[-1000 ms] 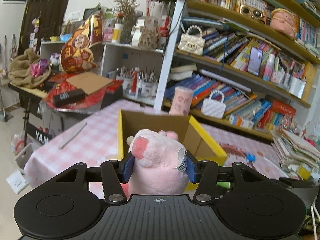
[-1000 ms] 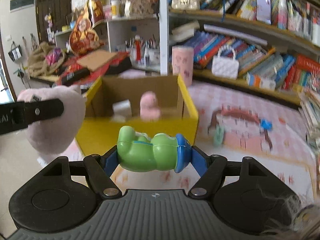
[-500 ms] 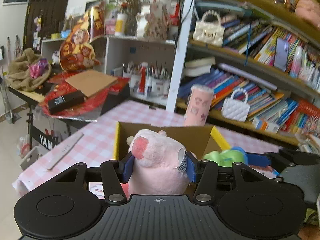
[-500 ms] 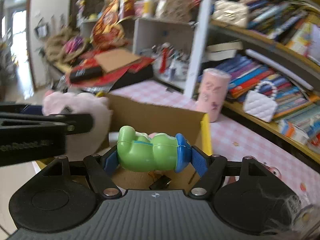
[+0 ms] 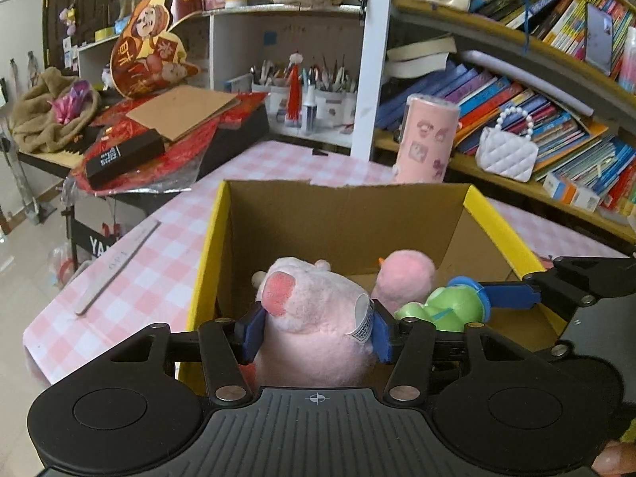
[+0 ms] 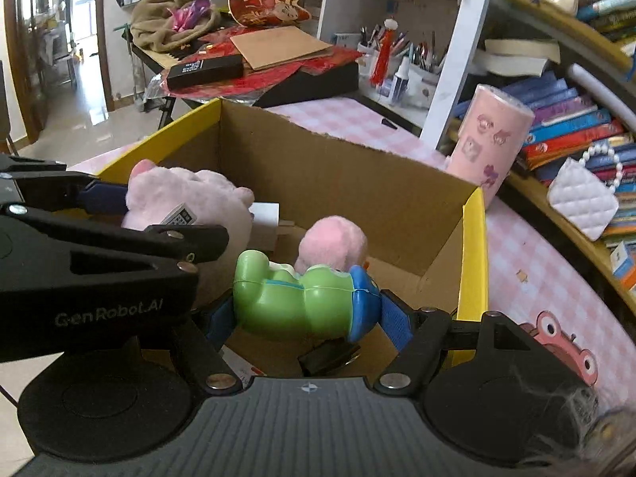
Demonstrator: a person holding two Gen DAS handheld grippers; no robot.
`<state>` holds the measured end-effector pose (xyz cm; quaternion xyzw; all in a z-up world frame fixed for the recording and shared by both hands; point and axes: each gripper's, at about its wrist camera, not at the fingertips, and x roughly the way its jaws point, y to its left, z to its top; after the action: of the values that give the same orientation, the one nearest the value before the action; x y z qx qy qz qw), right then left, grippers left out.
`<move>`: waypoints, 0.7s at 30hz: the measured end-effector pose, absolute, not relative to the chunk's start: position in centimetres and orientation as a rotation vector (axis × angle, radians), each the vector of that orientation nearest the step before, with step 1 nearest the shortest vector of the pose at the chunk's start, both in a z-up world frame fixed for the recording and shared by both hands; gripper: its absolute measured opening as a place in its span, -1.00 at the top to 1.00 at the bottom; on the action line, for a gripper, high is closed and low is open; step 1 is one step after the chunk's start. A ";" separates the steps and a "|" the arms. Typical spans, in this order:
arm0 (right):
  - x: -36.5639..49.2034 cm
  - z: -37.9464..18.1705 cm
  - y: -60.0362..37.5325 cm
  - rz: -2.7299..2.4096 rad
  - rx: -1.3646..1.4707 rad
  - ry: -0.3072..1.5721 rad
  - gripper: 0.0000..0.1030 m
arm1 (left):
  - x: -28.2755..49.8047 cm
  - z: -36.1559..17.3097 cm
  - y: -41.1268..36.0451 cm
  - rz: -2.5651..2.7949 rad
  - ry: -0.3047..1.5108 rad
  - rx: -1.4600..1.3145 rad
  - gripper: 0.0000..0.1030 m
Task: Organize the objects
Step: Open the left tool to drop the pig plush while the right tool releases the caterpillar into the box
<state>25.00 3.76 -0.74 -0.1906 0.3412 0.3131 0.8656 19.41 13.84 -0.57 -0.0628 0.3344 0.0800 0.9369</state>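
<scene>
Pink plush [image 5: 314, 318] pinched in left hand-held gripper [image 5: 314, 332] — over cardboard box [image 5: 346, 214]

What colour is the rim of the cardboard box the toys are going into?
Yellow; the cardboard box is brown inside with a yellow rim and outer face, clearest in the right wrist view.

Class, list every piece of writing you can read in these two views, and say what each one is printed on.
"GenRobot.AI": on the left gripper body, seen in the right wrist view.
"YA", cut off: black keyboard stand panel.
Unreadable: tag on the pink plush toy; white print on the black box; Chinese characters on the red decoration; book spines.
</scene>
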 end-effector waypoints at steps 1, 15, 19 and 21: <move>24.9 -0.7 3.8 0.657 -0.402 0.711 -0.42 | 19.5 -0.7 13.8 0.166 0.686 -0.126 -0.11; 21.7 3.6 0.8 0.555 -0.232 0.556 -0.47 | 15.1 4.6 14.1 0.177 0.492 -0.140 -0.54; 19.3 5.2 -0.8 0.476 -0.177 0.497 -0.47 | 12.3 5.9 14.0 0.164 0.445 -0.160 -0.60; 18.1 5.6 -1.7 0.427 -0.144 0.492 -0.46 | 10.9 6.2 14.0 0.156 0.435 -0.170 -0.62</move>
<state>18.08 -1.72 5.57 -0.0705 0.2413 0.2093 0.9450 10.89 13.97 6.18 -0.0842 0.2153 0.0770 0.9699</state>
